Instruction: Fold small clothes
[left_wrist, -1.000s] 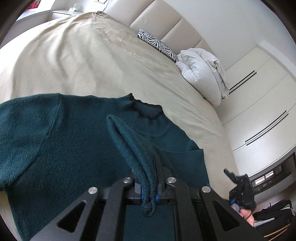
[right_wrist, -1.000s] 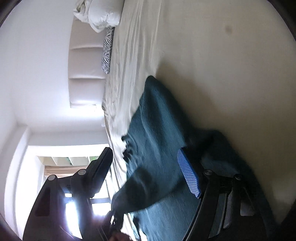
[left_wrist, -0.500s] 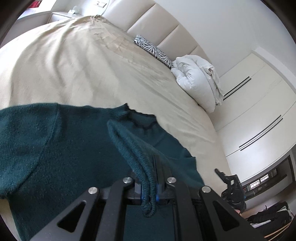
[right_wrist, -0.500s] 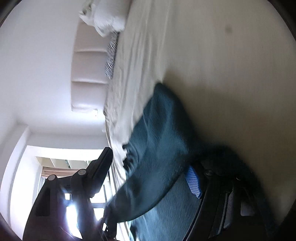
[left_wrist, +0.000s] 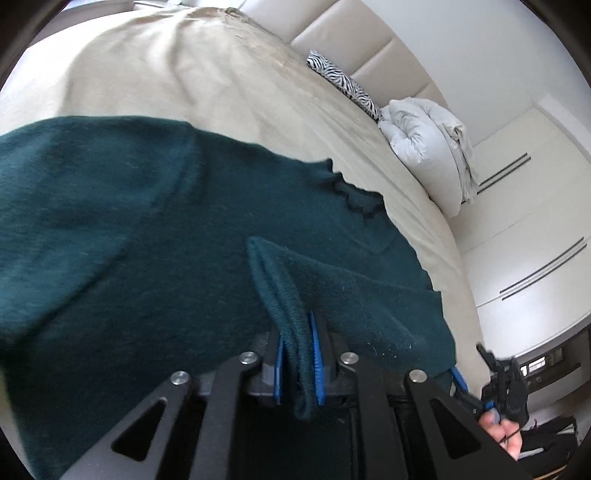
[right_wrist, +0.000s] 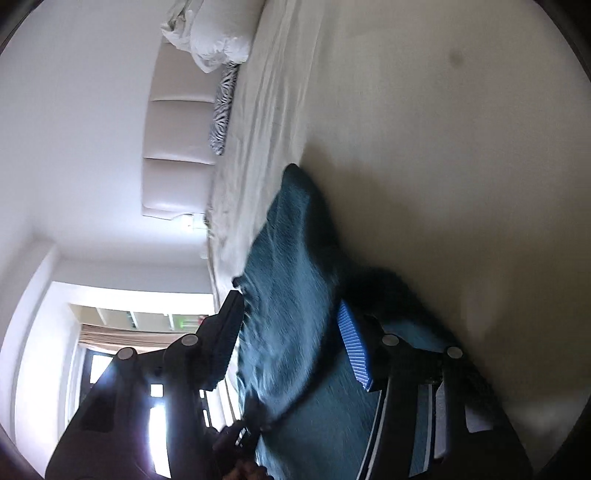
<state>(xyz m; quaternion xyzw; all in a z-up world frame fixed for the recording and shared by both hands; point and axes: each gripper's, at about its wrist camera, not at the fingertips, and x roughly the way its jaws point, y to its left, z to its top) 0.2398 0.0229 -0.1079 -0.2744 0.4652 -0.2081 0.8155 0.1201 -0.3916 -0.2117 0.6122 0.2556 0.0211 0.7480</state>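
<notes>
A dark green knit sweater (left_wrist: 147, 229) lies spread on the beige bed (left_wrist: 184, 66), its collar toward the pillows. My left gripper (left_wrist: 298, 354) is shut on the sweater's ribbed hem, which is lifted and folded over the body. My right gripper (right_wrist: 291, 350) is open, tilted on its side, its jaws standing on either side of the sweater's edge (right_wrist: 291, 280) without clamping it. The right gripper also shows at the lower right of the left wrist view (left_wrist: 498, 384).
A zebra-print pillow (left_wrist: 343, 85) and a bundled white duvet (left_wrist: 432, 147) sit at the padded headboard (left_wrist: 354, 40). White wardrobe doors (left_wrist: 535, 221) stand past the bed's right edge. A bright window (right_wrist: 110, 332) lies behind the right gripper.
My left gripper has carried the hem forward over the sweater toward the collar. My right gripper has stayed open and shifted along the sweater's edge.
</notes>
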